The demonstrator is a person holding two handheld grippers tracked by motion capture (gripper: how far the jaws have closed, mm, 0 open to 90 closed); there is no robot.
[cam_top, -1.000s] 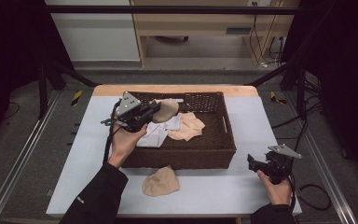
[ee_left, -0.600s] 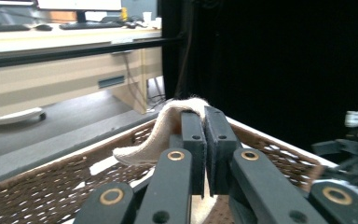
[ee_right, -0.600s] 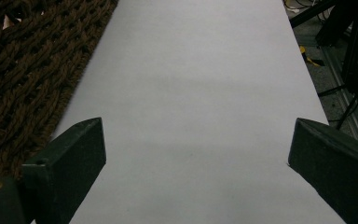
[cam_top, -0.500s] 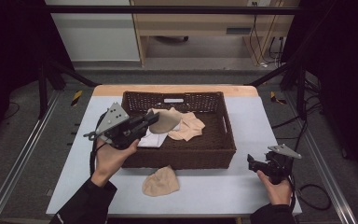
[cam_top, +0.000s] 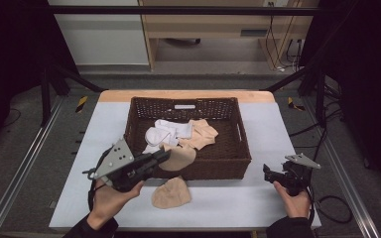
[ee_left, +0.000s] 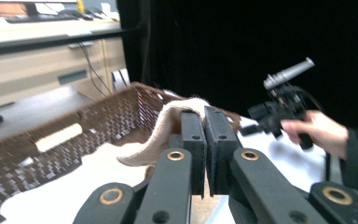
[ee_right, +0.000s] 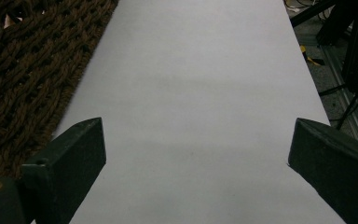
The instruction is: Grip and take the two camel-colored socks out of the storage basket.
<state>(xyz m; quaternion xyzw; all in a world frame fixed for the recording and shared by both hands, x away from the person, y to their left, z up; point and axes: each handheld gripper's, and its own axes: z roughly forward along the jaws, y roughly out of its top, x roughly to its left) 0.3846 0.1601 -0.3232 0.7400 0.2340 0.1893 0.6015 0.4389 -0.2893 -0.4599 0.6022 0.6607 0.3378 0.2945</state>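
White covering lay over the bench (cam_top: 258,198), where the left tongs (cam_top: 164,156), clamped on a beige sock (cam_top: 178,157) above the basket's (cam_top: 218,168) near wall, might snag it there, while the right tongs (cam_top: 268,173) gaped empty.

The basket (cam_top: 228,163) is showing a dark brown woven weave, with a small white label (cam_top: 184,106) sitting on its far wall. Inside it, a white sock (cam_top: 166,133) is lying next to a peachy beige sock (cam_top: 201,135). Another beige sock (cam_top: 178,157) is hanging over the basket's near rim, pinched in the black left gripper (cam_top: 164,155), which is wearing a grey plate. One more beige sock (cam_top: 171,193) is lying just in front of the basket on the pale grey-white table (cam_top: 104,129), whose far edge is looking like light wood. The right gripper (cam_top: 269,173), right of the basket, is black too.
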